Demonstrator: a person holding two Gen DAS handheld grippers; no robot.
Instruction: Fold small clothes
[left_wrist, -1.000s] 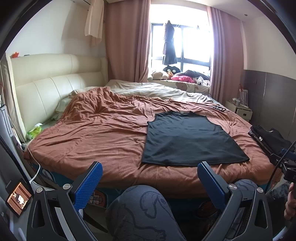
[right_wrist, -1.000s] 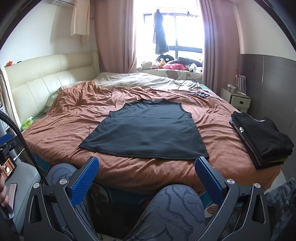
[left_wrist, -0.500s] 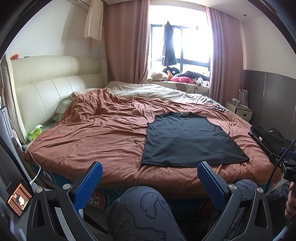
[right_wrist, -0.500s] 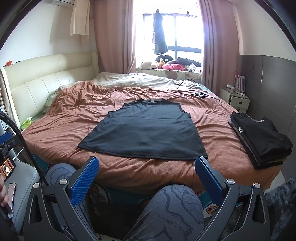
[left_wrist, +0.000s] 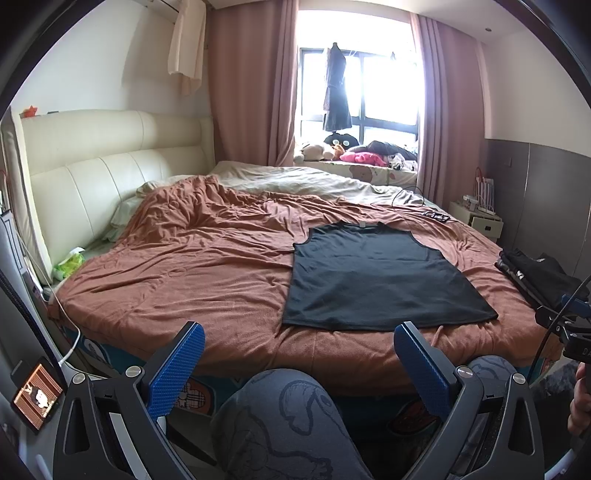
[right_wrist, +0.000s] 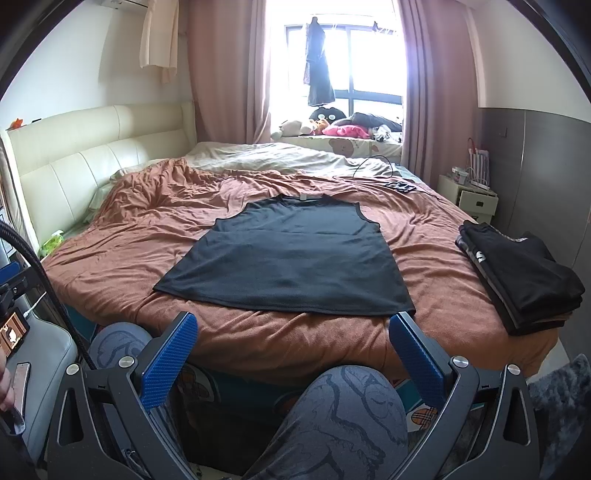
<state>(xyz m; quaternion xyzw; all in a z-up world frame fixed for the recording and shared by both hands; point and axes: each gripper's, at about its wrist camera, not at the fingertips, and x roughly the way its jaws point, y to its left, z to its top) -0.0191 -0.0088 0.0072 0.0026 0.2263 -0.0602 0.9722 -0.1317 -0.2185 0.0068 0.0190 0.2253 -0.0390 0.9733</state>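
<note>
A black sleeveless top (left_wrist: 376, 280) lies flat on the brown bedspread (left_wrist: 207, 266), hem toward me, neck toward the window; it also shows in the right wrist view (right_wrist: 295, 258). My left gripper (left_wrist: 299, 365) is open and empty, held short of the bed's near edge, left of the top's hem. My right gripper (right_wrist: 293, 354) is open and empty, just short of the hem, over my knee. A stack of folded dark clothes (right_wrist: 521, 273) sits at the bed's right edge.
A cream headboard (left_wrist: 92, 173) stands at the left. A white nightstand (right_wrist: 472, 199) is at the far right. A cable and a dark device (right_wrist: 400, 184) lie beyond the top. A phone (left_wrist: 37, 393) is mounted low left. My knees (right_wrist: 340, 417) are below the grippers.
Almost nothing has moved; both views have drifted very slightly and both grippers stay open in the same place.
</note>
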